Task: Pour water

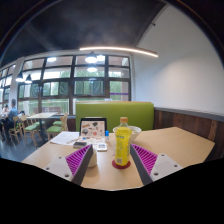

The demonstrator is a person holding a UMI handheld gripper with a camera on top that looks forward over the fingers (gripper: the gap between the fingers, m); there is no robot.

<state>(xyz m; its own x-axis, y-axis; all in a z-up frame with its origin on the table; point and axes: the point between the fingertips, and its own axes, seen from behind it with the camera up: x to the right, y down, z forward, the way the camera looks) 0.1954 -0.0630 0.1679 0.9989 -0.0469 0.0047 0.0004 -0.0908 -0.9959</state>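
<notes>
A yellow bottle with a white cap [123,142] stands upright on a round red coaster [121,163] on the wooden table [170,142]. It stands between my fingers, nearer the right one, with a gap on each side. My gripper [111,163] is open, its purple pads [77,159] facing inward. A white cup [84,144] sits beside the left finger, partly hidden behind it.
Papers [65,138] and a small tablet or book [94,127] lie further back on the table. A green sofa bench [116,113] stands behind it. Tables, chairs and windows fill the room at the left.
</notes>
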